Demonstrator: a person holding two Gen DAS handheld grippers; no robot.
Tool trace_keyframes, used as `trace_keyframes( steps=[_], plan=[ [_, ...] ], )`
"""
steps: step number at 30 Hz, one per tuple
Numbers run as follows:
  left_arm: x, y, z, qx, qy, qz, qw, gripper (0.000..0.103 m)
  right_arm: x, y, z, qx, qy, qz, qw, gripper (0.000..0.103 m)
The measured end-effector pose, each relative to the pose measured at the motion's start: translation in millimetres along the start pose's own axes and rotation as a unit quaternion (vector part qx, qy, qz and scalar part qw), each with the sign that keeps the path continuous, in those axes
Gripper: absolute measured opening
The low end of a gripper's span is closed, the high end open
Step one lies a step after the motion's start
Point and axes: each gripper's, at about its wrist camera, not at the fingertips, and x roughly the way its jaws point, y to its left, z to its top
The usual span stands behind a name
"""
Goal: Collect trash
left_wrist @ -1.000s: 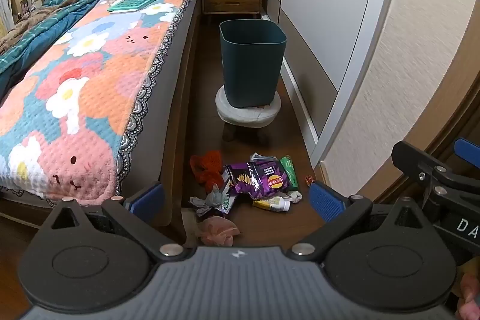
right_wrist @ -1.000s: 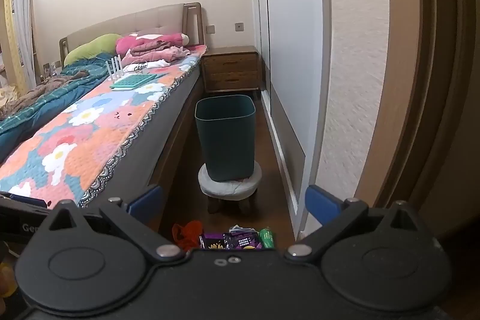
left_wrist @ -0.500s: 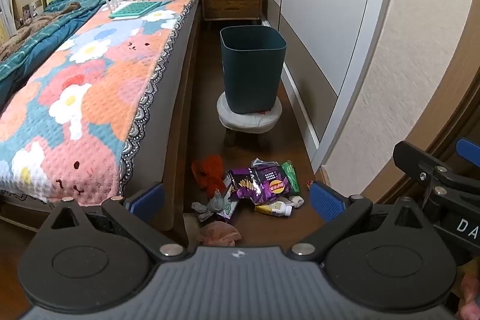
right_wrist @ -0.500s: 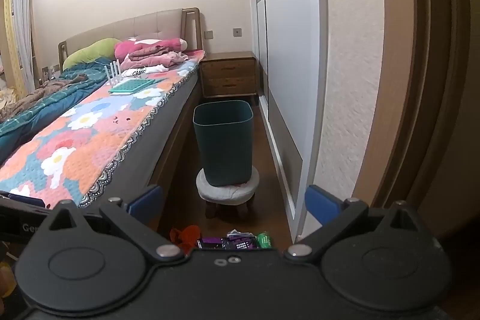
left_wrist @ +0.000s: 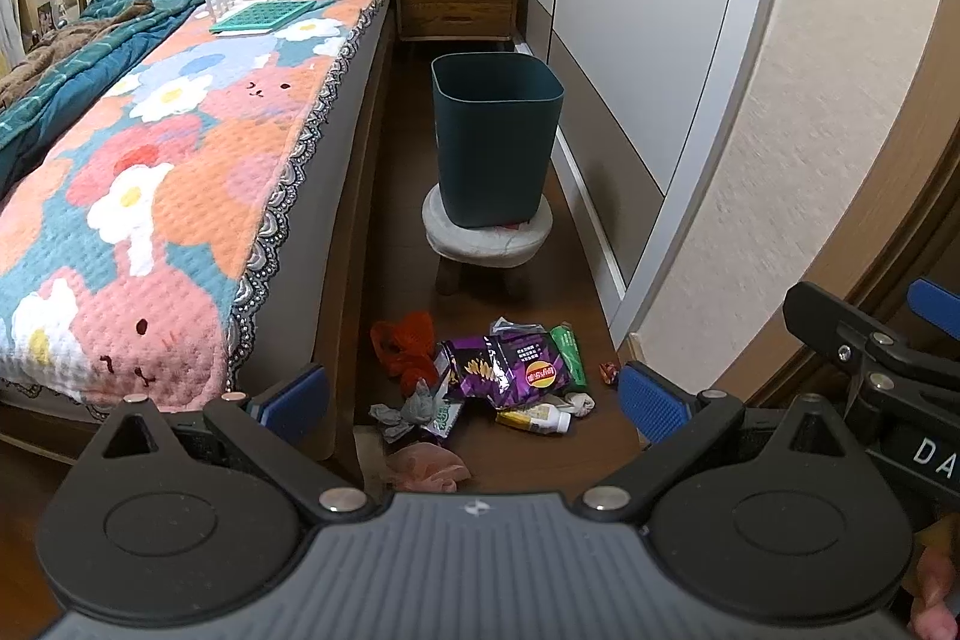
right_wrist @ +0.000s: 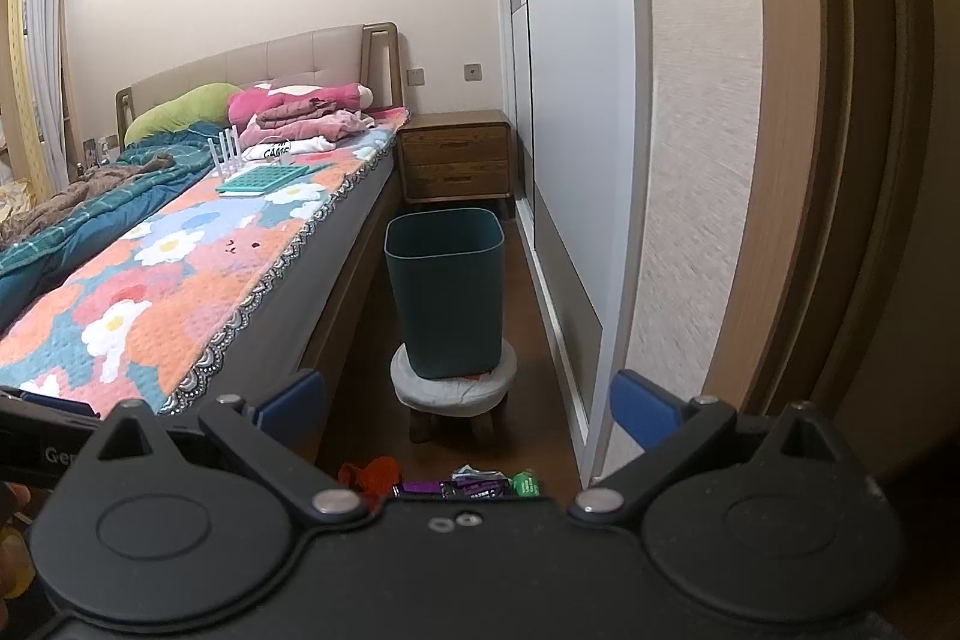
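Both tongs, left (left_wrist: 474, 400) and right (right_wrist: 468, 403), were gaping wide with nothing in them. Trash sat on the floor before the dark teal plastic bin (left_wrist: 495, 142): crumpled purple snack bag (left_wrist: 510, 364), small white bottle (left_wrist: 534, 420). Figured one clumsy drop could tip that bin off its round grey stool (left_wrist: 486, 235).

The left claw (left_wrist: 474, 397) gapes wide above litter on the floor (left_wrist: 396, 196): a purple packet (left_wrist: 510, 364), red rag (left_wrist: 405, 340), small bottle (left_wrist: 534, 420). Beyond, a bin (left_wrist: 495, 148) stands on a stool (left_wrist: 486, 235) beside the bed (left_wrist: 180, 148).
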Motion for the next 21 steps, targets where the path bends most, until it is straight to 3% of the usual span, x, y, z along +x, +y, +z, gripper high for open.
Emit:
trace_keyframes(
  steps=[21],
  plan=[
    [-2.5,1.2,2.2,0.002,-0.014,-0.009,0.9999,0.103,-6.6,7.0,-0.5,-0.017,-0.019,-0.006,1.000,0.102]
  ],
)
